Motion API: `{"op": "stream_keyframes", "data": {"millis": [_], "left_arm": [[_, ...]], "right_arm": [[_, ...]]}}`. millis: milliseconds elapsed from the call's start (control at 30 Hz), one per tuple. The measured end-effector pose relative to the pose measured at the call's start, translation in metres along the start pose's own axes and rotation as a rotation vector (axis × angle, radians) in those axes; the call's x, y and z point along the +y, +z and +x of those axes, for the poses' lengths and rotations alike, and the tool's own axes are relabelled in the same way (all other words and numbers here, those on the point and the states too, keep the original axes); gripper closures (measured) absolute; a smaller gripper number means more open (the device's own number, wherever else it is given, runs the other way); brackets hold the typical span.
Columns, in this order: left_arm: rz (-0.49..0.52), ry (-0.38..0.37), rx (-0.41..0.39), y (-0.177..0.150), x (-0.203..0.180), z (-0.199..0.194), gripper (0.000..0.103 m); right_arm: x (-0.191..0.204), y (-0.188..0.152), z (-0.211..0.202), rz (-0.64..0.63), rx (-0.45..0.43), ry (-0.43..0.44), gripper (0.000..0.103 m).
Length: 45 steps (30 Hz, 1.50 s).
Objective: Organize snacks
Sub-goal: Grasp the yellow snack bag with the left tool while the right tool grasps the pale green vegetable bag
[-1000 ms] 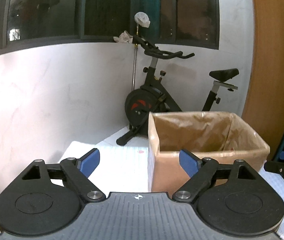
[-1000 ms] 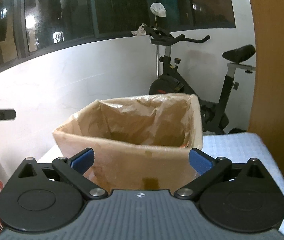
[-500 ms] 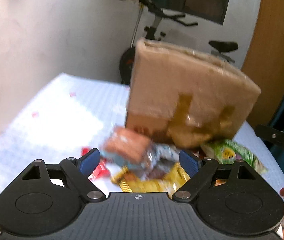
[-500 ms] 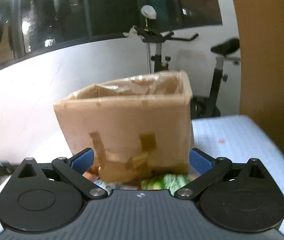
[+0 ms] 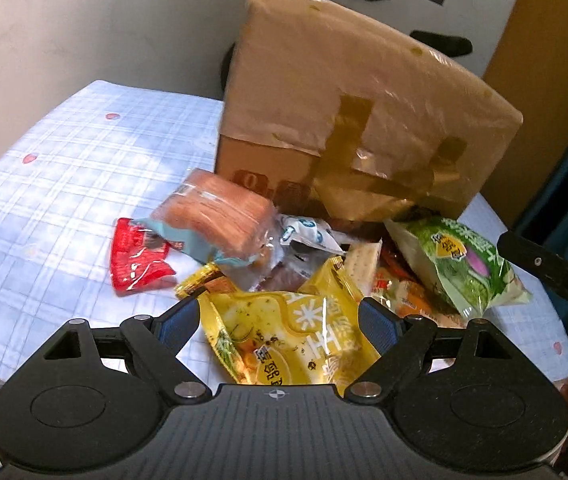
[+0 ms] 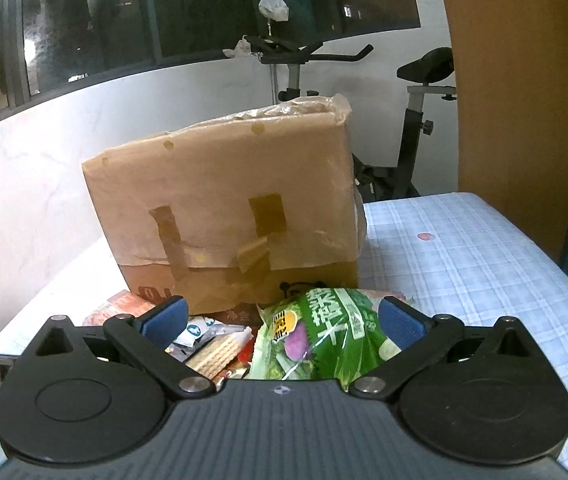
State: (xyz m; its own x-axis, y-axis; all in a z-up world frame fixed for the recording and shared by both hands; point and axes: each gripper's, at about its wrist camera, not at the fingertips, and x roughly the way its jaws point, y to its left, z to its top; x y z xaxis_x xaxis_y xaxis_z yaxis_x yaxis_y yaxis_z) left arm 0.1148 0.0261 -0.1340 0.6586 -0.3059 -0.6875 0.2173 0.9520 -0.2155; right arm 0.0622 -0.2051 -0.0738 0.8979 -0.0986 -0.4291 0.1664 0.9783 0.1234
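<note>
**Snack sorting: both tongs standing apart over the pile, first pick pending**

The cardboard box [image 5: 364, 108], wrapped in plastic film and patched with tape, is standing on the checked worktop [image 5: 64, 168]. The snacks are lying in a loose heap against the box's near face, none of them seen inside it.

The left tongs [image 5: 278, 322] are hovering with fingers apart and holding nothing; the yellow snack bag [image 5: 296, 336] is lying directly between and beneath them. Just beyond it, nearer the box, an orange wafer pack [image 5: 220, 216] is resting on top of the heap, with a red packet [image 5: 136, 256] flat on the worktop beside it.

The right tongs [image 6: 282, 320] are likewise apart and empty, framing the green snack bag [image 6: 320, 336] in front of the box; crackers [image 6: 220, 350] are lying beside that bag.

Judgement: the work appears to be at the approach stage, nothing gripped. The next move is calling for a descent onto one bag, closing on a crimped edge or a fold, since the slack film is likely to slip or crumple.
</note>
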Motion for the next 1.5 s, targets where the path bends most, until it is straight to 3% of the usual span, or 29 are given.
{"op": "stream_keyframes", "data": {"millis": [133,233,433,567,900,1233,1333,1400,1500], "left_arm": [[0.013,0.001,0.005,0.002,-0.007,0.014,0.015],[-0.008,-0.009,0.052,-0.003,-0.006,0.027,0.014],[-0.032,-0.029,0.054,-0.010,-0.002,0.030,0.008],[-0.035,-0.081,0.089,-0.013,-0.002,0.038,0.004],[-0.080,-0.131,0.103,-0.016,0.004,0.047,0.003],[-0.061,-0.158,0.111,-0.016,0.001,0.052,0.003],[-0.064,-0.193,0.117,-0.015,0.001,0.058,0.006],[-0.080,-0.226,0.108,-0.016,0.002,0.058,0.021],[-0.064,-0.214,0.075,-0.017,0.001,0.051,0.024]], "right_arm": [[-0.003,-0.003,0.003,0.019,0.006,-0.002,0.000],[-0.005,-0.005,0.005,0.028,0.011,0.000,0.000],[-0.005,-0.010,0.010,0.029,0.034,0.009,0.000],[-0.006,-0.012,0.011,0.036,0.041,0.013,0.000],[-0.006,-0.012,0.012,0.037,0.050,0.011,0.000],[-0.008,-0.013,0.015,0.046,0.058,0.012,0.000],[-0.007,-0.014,0.016,0.048,0.071,0.014,0.000],[-0.007,-0.015,0.018,0.045,0.081,0.009,0.001],[-0.009,-0.015,0.019,0.052,0.090,0.008,0.002]]}}
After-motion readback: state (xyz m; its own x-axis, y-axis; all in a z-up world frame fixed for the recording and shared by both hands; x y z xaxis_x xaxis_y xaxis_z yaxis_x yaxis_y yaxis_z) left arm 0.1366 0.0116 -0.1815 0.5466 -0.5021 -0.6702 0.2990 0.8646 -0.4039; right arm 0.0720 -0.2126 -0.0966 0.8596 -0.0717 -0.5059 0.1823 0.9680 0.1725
